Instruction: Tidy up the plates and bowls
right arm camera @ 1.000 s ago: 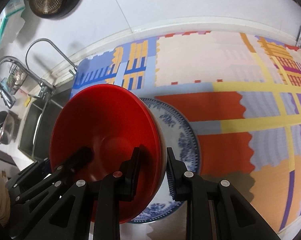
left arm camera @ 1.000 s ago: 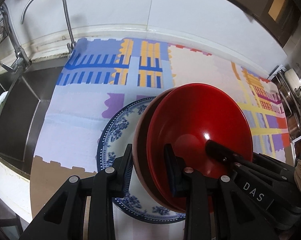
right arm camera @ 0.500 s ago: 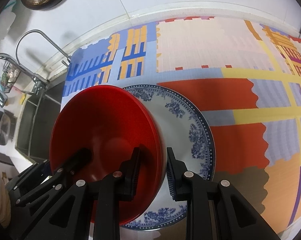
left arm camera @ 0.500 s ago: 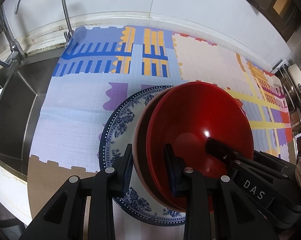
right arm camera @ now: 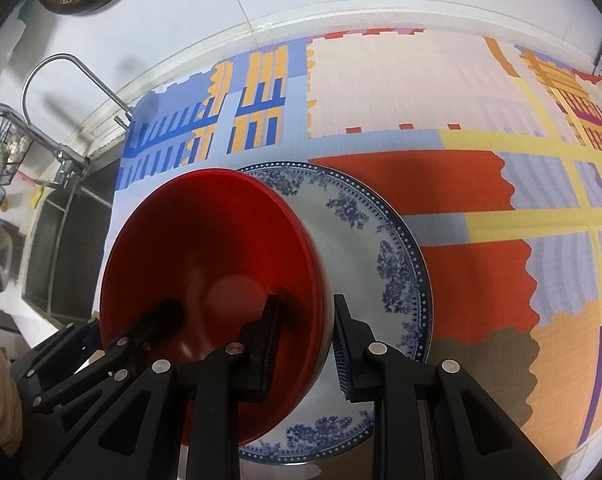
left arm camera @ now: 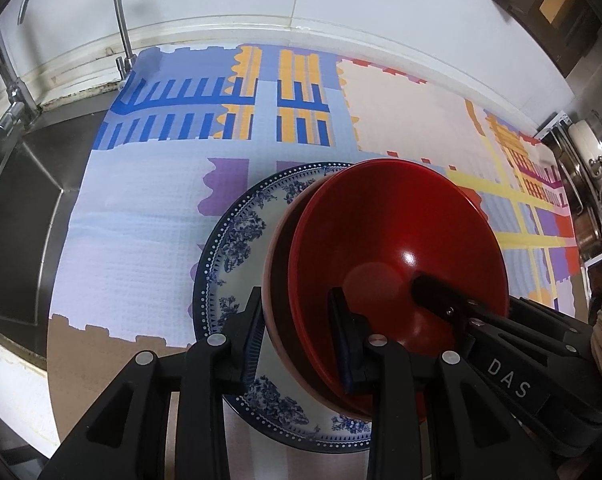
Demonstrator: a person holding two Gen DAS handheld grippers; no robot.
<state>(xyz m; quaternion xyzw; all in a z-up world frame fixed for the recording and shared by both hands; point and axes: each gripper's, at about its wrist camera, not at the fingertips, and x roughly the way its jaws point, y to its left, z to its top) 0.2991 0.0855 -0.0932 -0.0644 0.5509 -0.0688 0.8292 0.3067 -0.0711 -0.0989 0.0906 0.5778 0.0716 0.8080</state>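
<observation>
Both grippers, left [left arm camera: 297, 336] and right [right arm camera: 305, 340], clench opposite rims of the red bowls [left arm camera: 397, 264], tilted directly above the blue plate [right arm camera: 381, 248] beneath the fingers.

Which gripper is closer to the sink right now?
Left. The left gripper grips the red bowls' rim on the side toward the sink; the right gripper grips the opposite rim, farther from it.

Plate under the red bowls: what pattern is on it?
White plate with blue floral sprays and a dotted dark-blue rim, clearest in the right wrist view.
</observation>
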